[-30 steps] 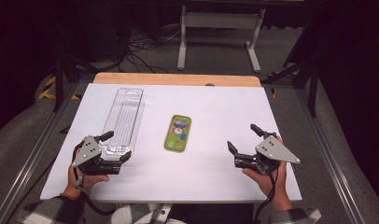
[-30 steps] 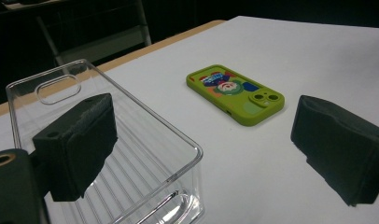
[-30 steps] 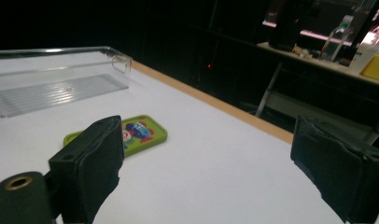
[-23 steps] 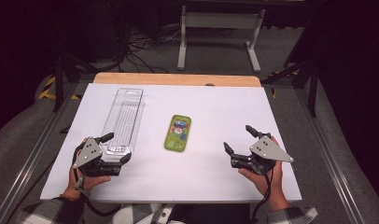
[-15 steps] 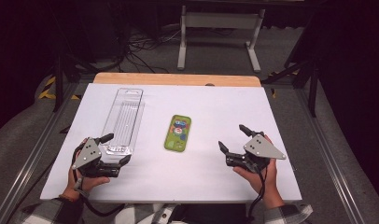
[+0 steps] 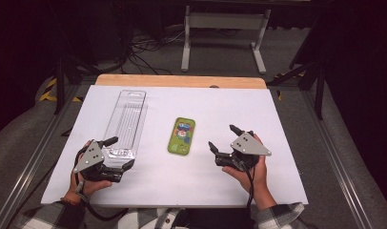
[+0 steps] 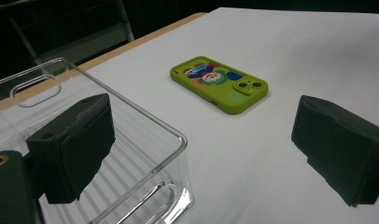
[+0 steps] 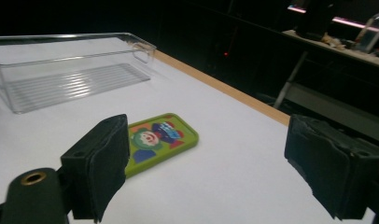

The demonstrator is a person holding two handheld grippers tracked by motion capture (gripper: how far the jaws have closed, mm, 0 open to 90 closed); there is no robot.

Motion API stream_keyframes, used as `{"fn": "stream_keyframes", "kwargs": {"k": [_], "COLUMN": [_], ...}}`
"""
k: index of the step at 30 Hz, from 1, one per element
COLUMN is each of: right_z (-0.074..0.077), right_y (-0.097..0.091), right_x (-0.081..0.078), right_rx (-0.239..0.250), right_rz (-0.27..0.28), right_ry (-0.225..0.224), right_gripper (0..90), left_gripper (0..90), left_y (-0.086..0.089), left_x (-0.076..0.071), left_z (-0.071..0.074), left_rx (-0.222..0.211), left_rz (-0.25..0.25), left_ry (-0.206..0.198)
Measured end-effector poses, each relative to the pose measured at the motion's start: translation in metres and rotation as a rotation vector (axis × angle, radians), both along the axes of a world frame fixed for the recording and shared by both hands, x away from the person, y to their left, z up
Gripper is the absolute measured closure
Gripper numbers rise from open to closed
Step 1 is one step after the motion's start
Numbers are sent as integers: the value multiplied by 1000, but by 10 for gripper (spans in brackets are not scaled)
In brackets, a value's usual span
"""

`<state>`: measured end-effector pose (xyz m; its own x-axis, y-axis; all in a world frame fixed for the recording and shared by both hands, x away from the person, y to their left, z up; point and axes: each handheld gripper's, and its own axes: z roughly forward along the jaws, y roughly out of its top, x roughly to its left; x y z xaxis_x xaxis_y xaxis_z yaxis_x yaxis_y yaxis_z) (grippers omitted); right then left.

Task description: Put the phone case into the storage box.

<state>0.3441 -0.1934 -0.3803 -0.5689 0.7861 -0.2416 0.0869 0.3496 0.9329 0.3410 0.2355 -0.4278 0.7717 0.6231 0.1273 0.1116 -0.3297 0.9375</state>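
A green phone case (image 6: 181, 135) with a cartoon print lies flat at the middle of the white table. Left of it sits a long clear plastic tray (image 6: 126, 123). My left gripper (image 6: 121, 151) stands open at the tray's near end. In the left gripper view its left pad (image 7: 71, 149) hangs over the tray (image 7: 145, 140), and the case (image 7: 219, 82) lies farther off. My right gripper (image 6: 222, 137) is open just right of the case, pointing at it. Its jaws have just been closing slightly, with nothing between them. In the right gripper view the case (image 8: 155, 140) lies beyond the left pad (image 8: 96, 163).
The white board (image 6: 277, 124) has a wooden strip (image 6: 182, 81) along its far edge. Behind the table a metal stand (image 6: 225, 24) and cables (image 6: 144, 45) sit on the grey floor. Metal rails (image 6: 34, 157) run along both sides.
My right gripper has moved left across the table, nearer to the green case. The left gripper, the tray and the case have stayed where they were.
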Motion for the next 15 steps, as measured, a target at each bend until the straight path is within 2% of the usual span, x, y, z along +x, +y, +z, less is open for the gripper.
{"fn": "stream_keyframes", "kwargs": {"k": [2, 3, 6, 7, 8, 9, 13, 15], "right_z": [0, 0, 0, -1, -1, -2, -7, -10], "right_y": [2, 5, 17, 22, 27, 30, 51, 61], "right_x": [1, 3, 6, 8, 9, 11, 22, 28], "right_rx": [7, 12, -9, -7, -12, -12, -14, -35], "right_rz": [14, 36, 90, 127, 147, 164, 235, 254], "right_ry": [4, 10, 9, 16, 27, 32, 87, 108], "right_gripper": [160, 200, 376, 464, 498, 572, 805, 870], "left_gripper": [65, 65, 65, 65, 65, 66, 67, 63], "left_y": [0, 0, 2, 3, 3, 3, 4, 5], "left_x": [0, 0, 1, 1, 1, 1, 1, 1], "left_z": [0, 0, 0, 0, 0, 0, 0, -1], "left_rx": [1, 2, -7, -7, -2, -5, -17, -18], "left_rz": [5, 8, 21, 22, 25, 26, 30, 37], "left_ry": [-2, -2, -9, -8, -8, -6, -6, -11]}}
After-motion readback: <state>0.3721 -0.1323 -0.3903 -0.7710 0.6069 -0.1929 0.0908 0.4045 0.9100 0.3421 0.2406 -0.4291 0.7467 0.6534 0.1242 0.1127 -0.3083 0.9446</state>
